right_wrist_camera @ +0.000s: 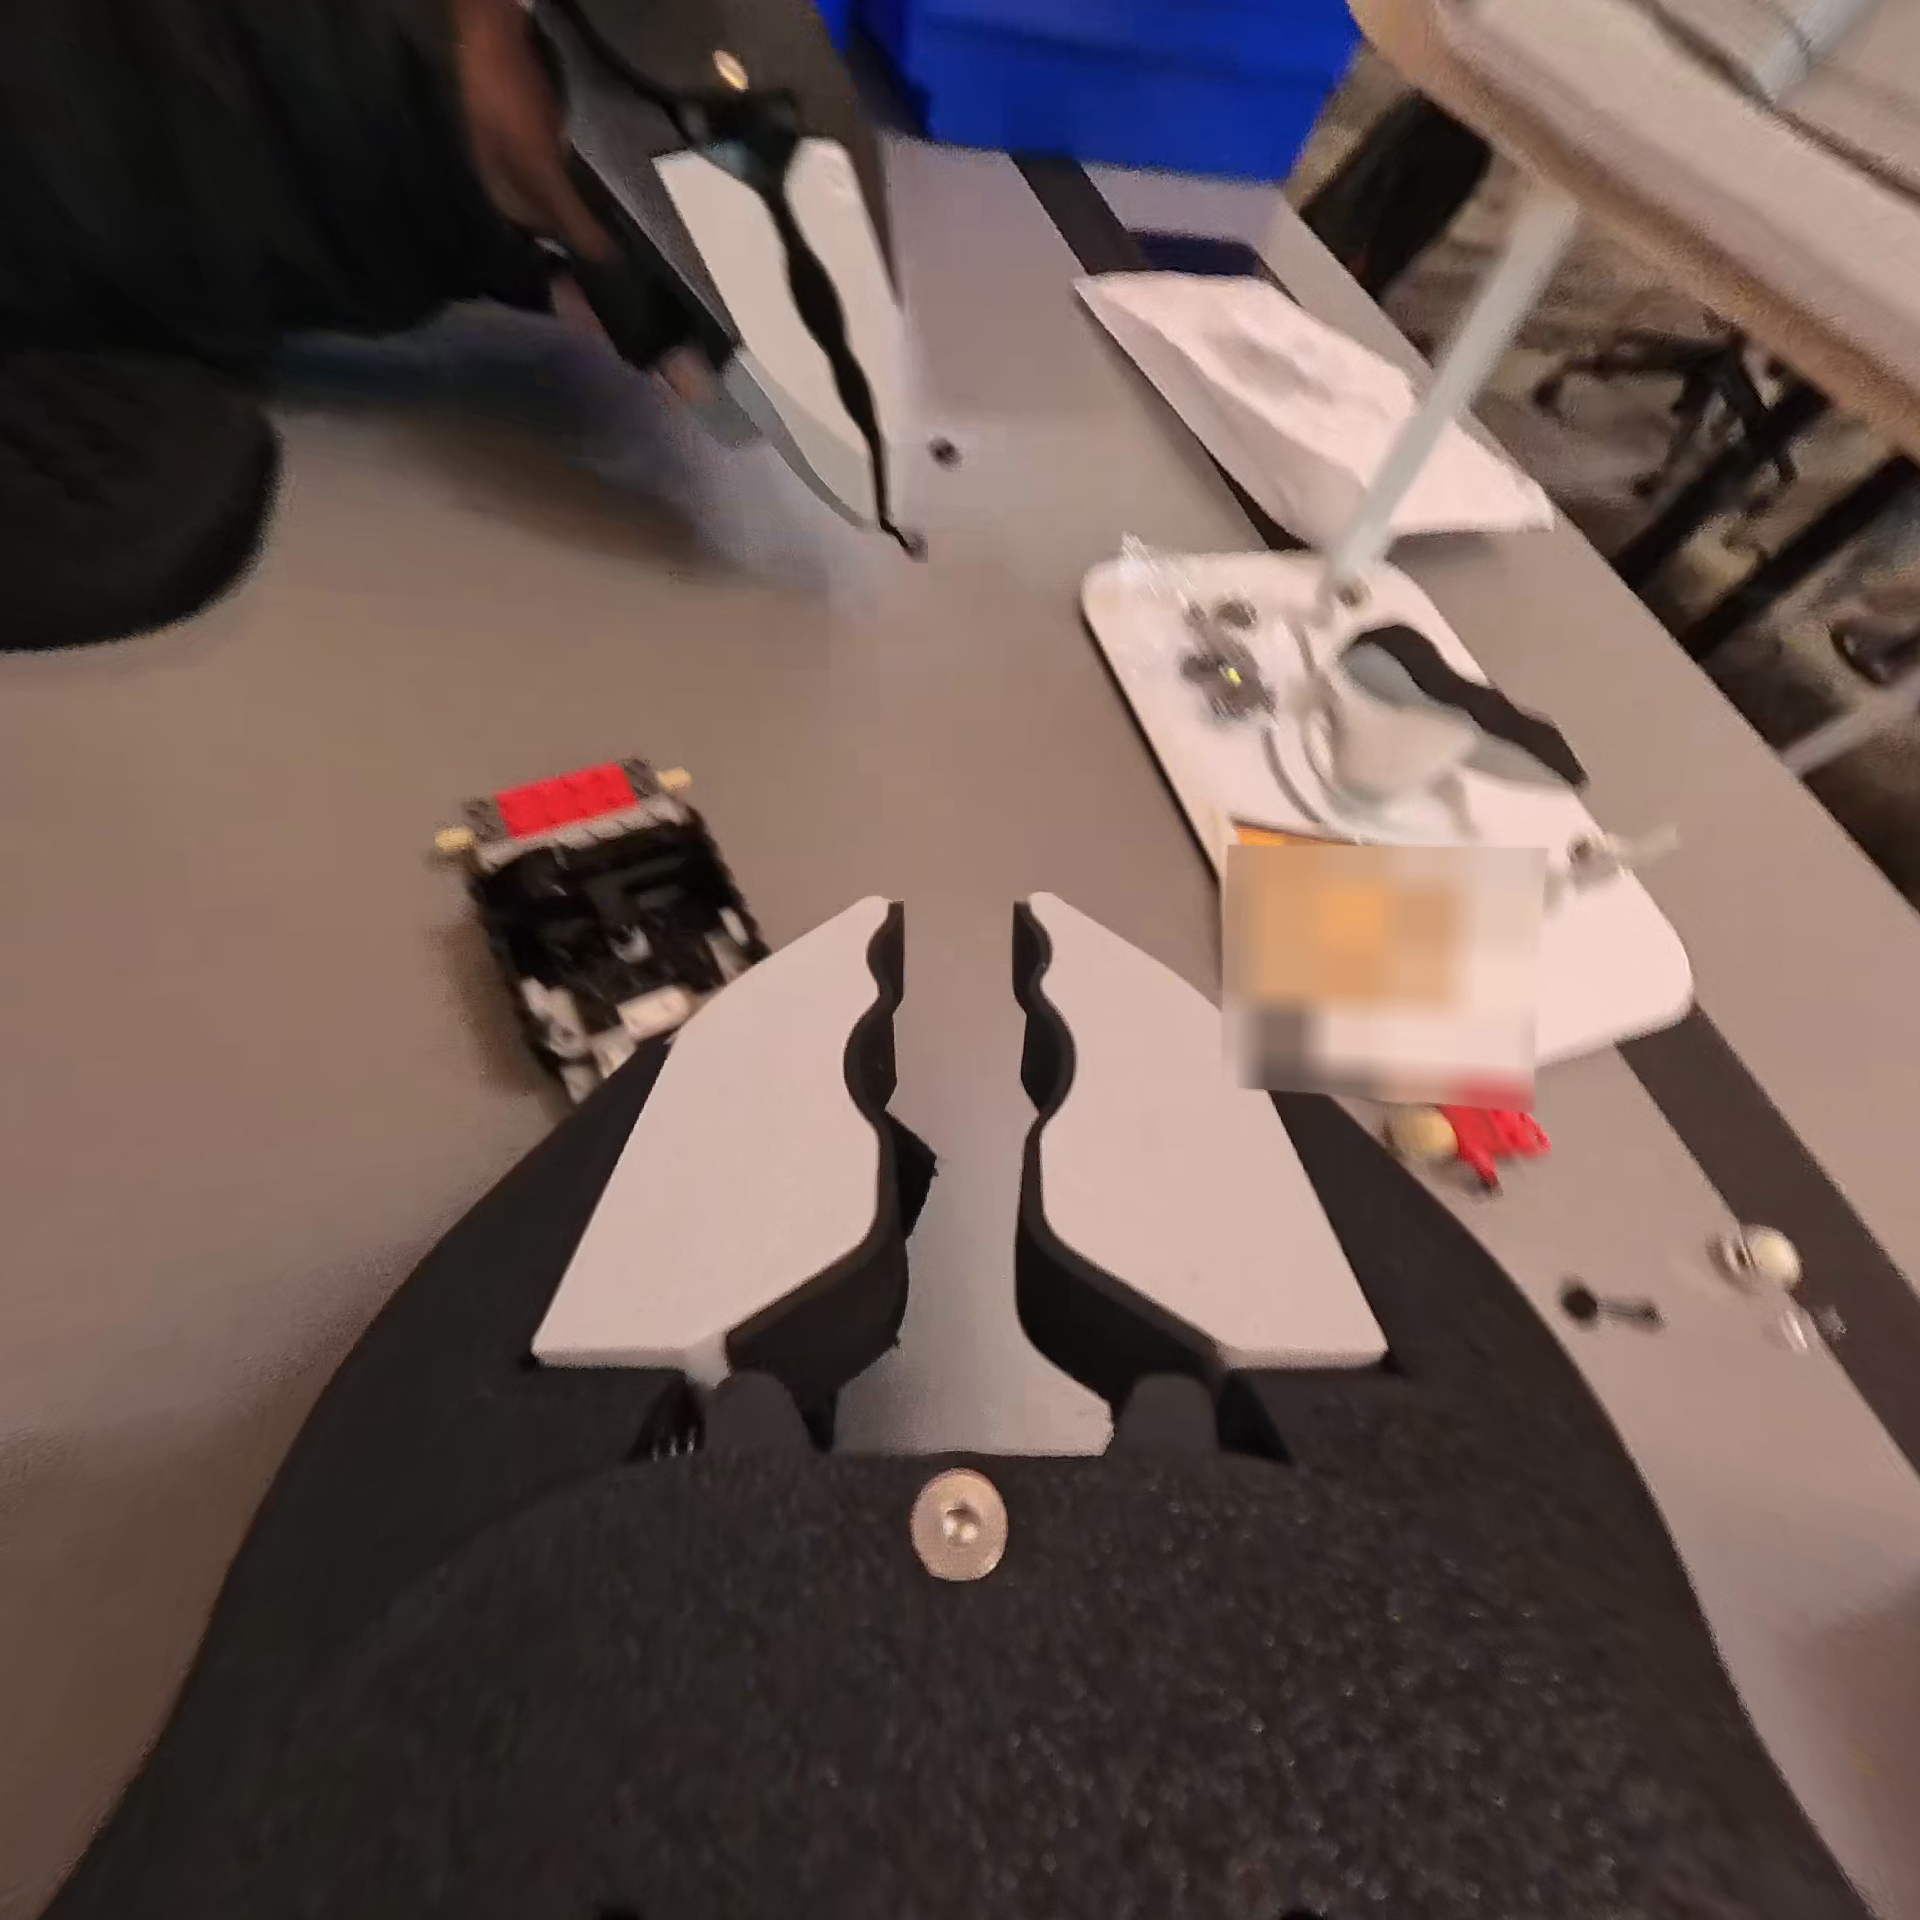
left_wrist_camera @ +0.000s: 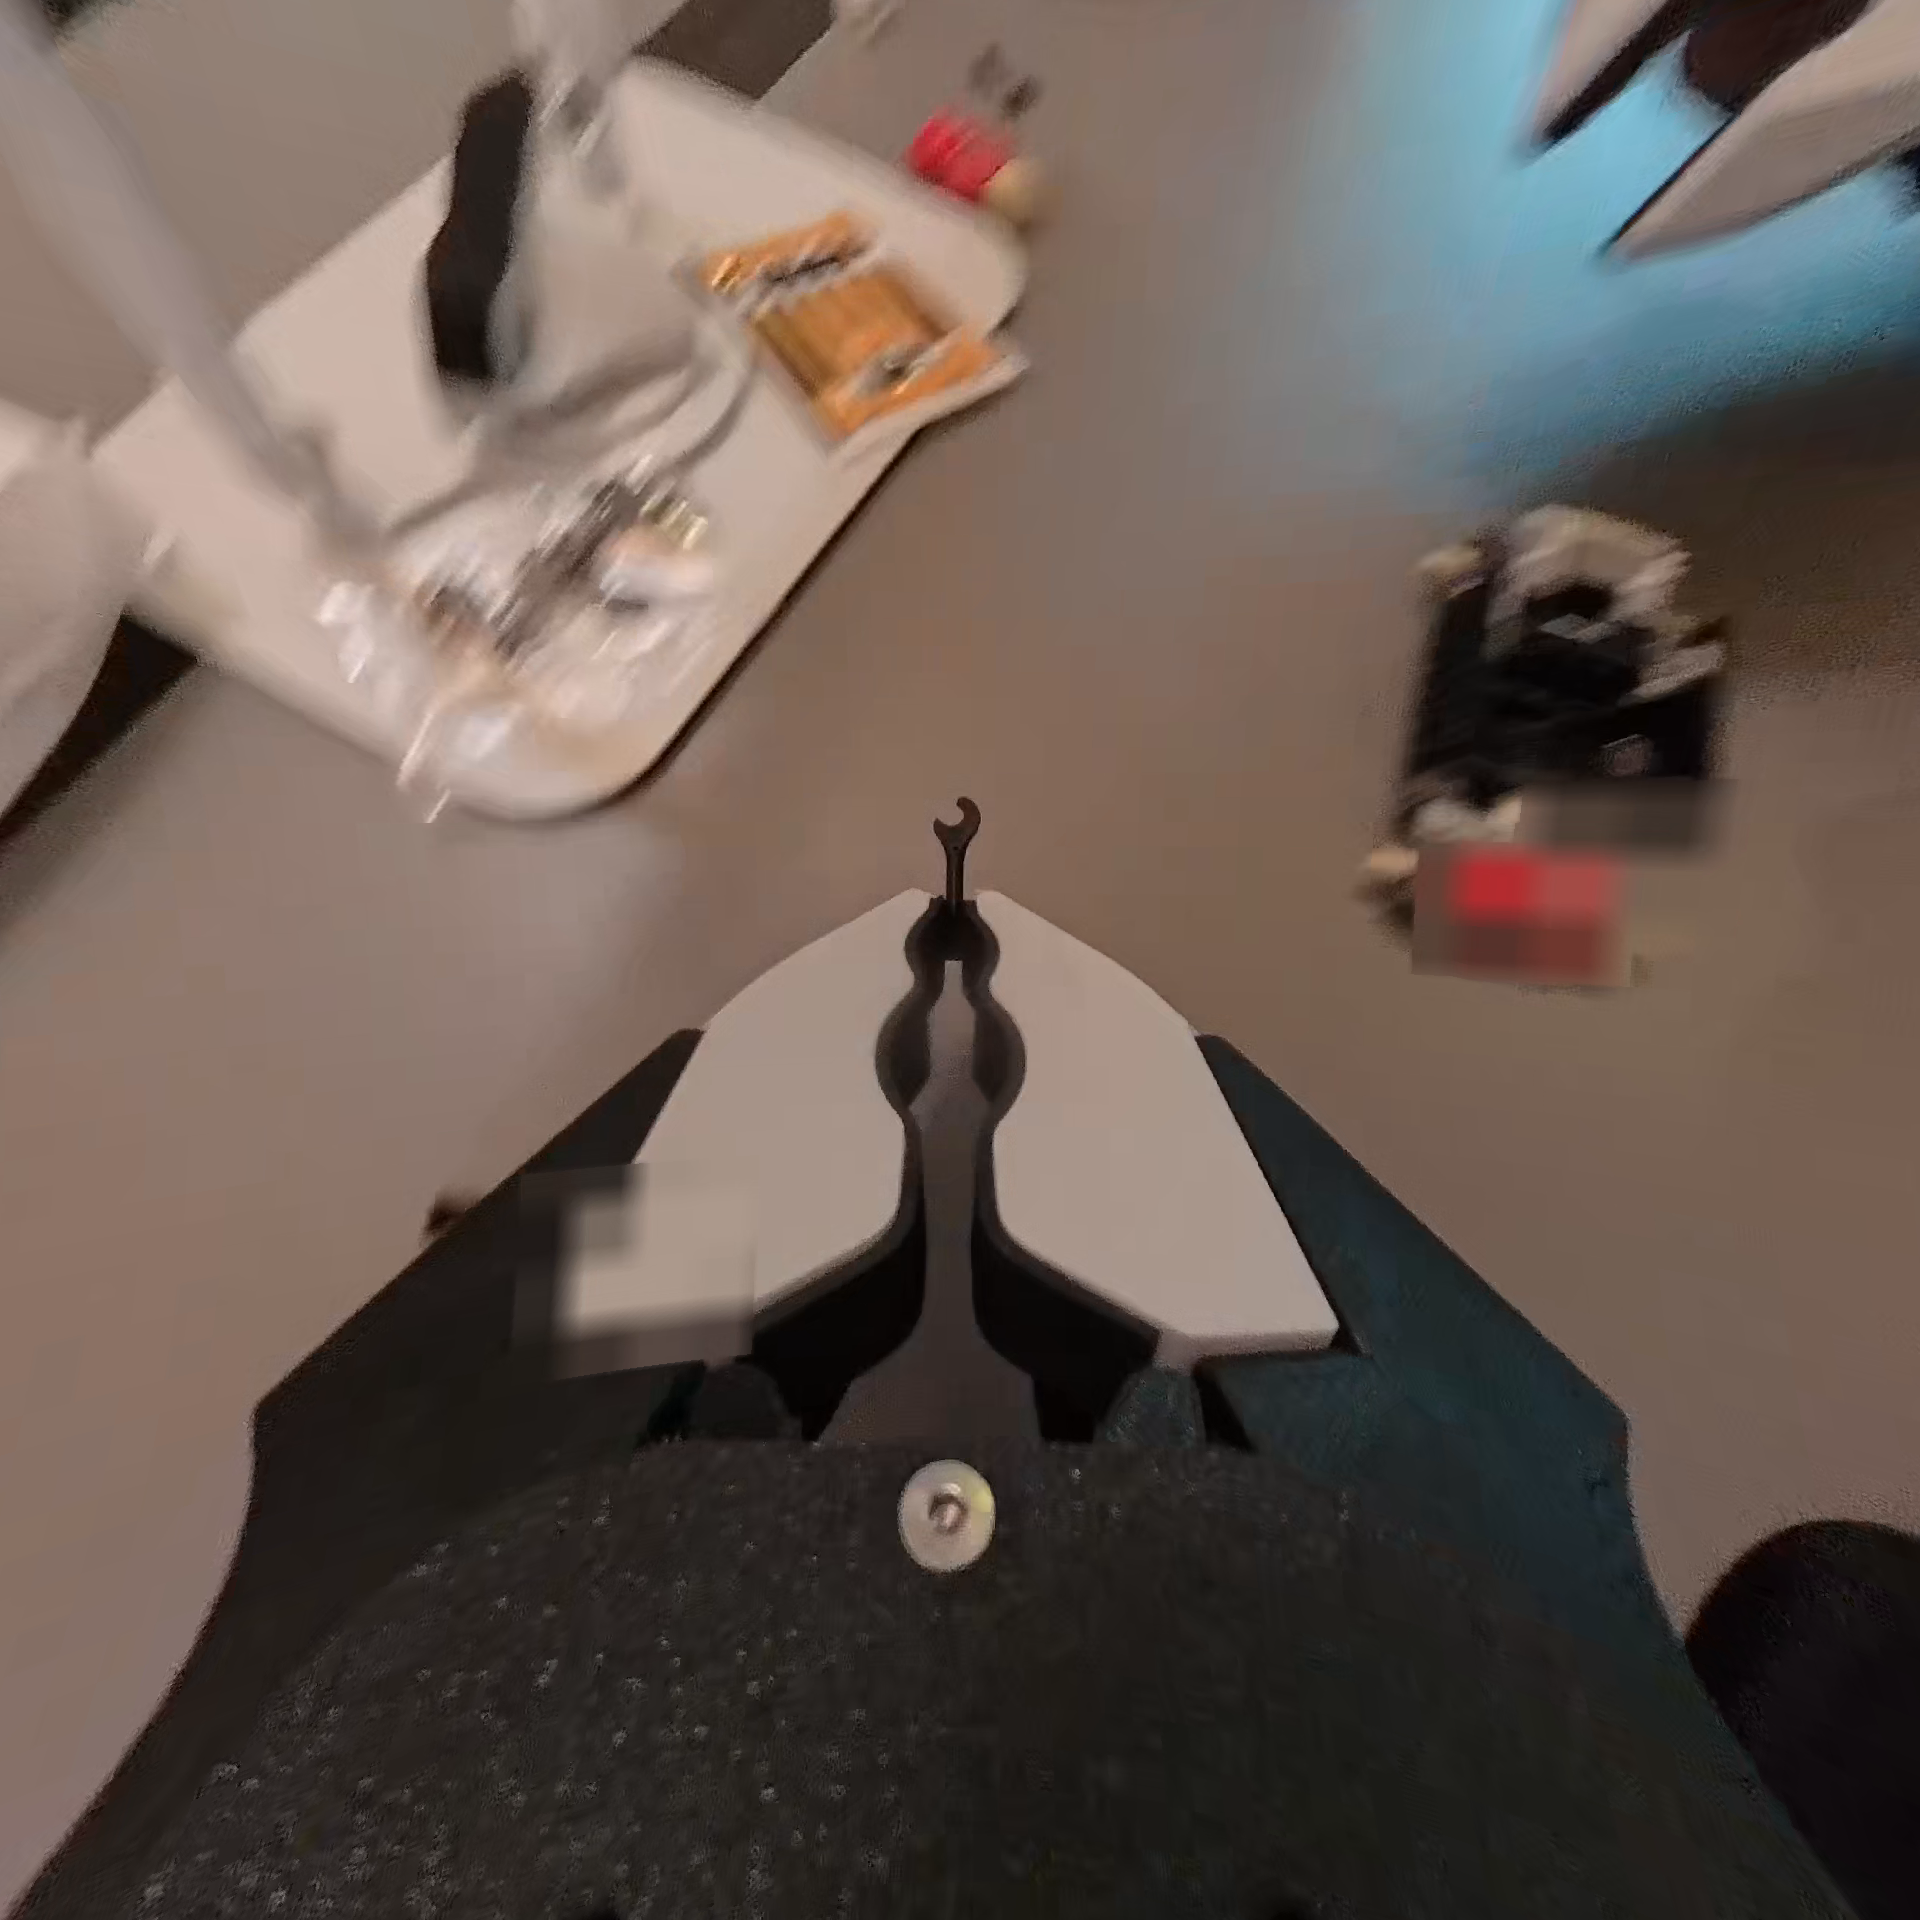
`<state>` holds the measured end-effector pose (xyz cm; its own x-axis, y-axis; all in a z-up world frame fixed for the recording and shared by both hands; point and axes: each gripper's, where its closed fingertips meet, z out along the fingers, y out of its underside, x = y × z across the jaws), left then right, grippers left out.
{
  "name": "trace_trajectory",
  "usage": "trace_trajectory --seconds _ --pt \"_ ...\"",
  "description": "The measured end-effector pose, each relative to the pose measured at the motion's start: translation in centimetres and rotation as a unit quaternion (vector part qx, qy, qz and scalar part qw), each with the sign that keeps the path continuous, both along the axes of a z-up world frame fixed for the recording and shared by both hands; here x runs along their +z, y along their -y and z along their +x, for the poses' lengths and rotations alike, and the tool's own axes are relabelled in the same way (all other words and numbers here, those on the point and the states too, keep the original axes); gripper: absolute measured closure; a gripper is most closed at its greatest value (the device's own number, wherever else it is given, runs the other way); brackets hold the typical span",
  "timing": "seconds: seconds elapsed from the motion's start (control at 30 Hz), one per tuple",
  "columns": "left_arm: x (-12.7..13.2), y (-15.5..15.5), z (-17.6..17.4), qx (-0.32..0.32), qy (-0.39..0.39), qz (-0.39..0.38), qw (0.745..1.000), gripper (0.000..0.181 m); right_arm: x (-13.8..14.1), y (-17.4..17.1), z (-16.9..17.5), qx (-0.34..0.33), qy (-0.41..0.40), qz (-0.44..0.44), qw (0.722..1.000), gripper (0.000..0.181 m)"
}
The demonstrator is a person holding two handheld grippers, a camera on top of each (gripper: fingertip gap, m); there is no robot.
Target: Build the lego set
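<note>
My left gripper (left_wrist_camera: pixel 953 902) is shut on a small black wrench-shaped lego piece (left_wrist_camera: pixel 956 842), which sticks out past the fingertips above the grey table. The right wrist view shows that gripper (right_wrist_camera: pixel 888 525) held over the table with the dark piece (right_wrist_camera: pixel 906 540) at its tip. The partly built black lego car with a red plate (left_wrist_camera: pixel 1558 675) lies on the table to its right, and it also shows in the right wrist view (right_wrist_camera: pixel 597 914). My right gripper (right_wrist_camera: pixel 958 909) is open and empty, just right of the car.
A white tray (left_wrist_camera: pixel 748 561) holds loose parts, plastic bags and an orange booklet (left_wrist_camera: pixel 862 322); it sits at the right in the right wrist view (right_wrist_camera: pixel 1621 966). Red pieces (right_wrist_camera: pixel 1496 1132), a black pin (right_wrist_camera: pixel 1605 1307) and a white round piece (right_wrist_camera: pixel 1761 1257) lie near the table's edge. A white paper bag (right_wrist_camera: pixel 1299 416) lies farther back. The grippers' ends are close to 15 centimetres from one another.
</note>
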<state>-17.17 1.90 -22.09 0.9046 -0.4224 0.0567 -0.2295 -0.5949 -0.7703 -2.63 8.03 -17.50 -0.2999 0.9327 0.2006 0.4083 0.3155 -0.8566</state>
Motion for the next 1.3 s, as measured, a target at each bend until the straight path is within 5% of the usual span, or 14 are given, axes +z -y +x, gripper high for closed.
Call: trace_trajectory --seconds 0.17,0.37,0.43,0.7,0.87,1.1,1.2,1.3 --pt "4.5 -0.4 9.3 -0.124 -0.045 0.085 0.988 0.179 0.9 4.4 -1.5 0.068 -0.015 -0.009 0.998 0.156" --pt "5.5 0.2 13.7 -0.182 -0.090 0.114 0.972 0.179 1.1 5.8 -1.2 0.101 -0.024 -0.037 0.994 0.166" --pt "5.2 0.2 13.8 -0.185 -0.100 0.111 0.971 0.179 1.6 6.2 -1.0 0.112 -0.039 -0.041 0.992 0.181" --pt "5.8 0.1 13.6 -0.179 -0.072 0.125 0.973 0.179 1.7 5.6 -0.7 0.112 -0.044 -0.053 0.991 0.181" --pt "5.5 0.1 13.8 -0.184 -0.064 0.121 0.973 0.179 1.2 6.0 -0.7 0.120 -0.033 -0.033 0.992 0.164" --pt "5.5 0.0 13.8 -0.181 -0.059 0.125 0.974 0.179 0.8 6.0 -0.9 0.119 -0.032 -0.028 0.992 0.178" --pt "5.7 -0.9 11.4 -0.137 -0.060 0.128 0.980 0.156 -0.2 2.2 -0.9 0.061 -0.011 0.005 0.998 0.178" --pt "5.6 -2.1 6.5 -0.052 -0.039 0.134 0.989 0.157 -2.2 -6.1 -0.6 -0.066 0.037 0.023 0.997 0.178"
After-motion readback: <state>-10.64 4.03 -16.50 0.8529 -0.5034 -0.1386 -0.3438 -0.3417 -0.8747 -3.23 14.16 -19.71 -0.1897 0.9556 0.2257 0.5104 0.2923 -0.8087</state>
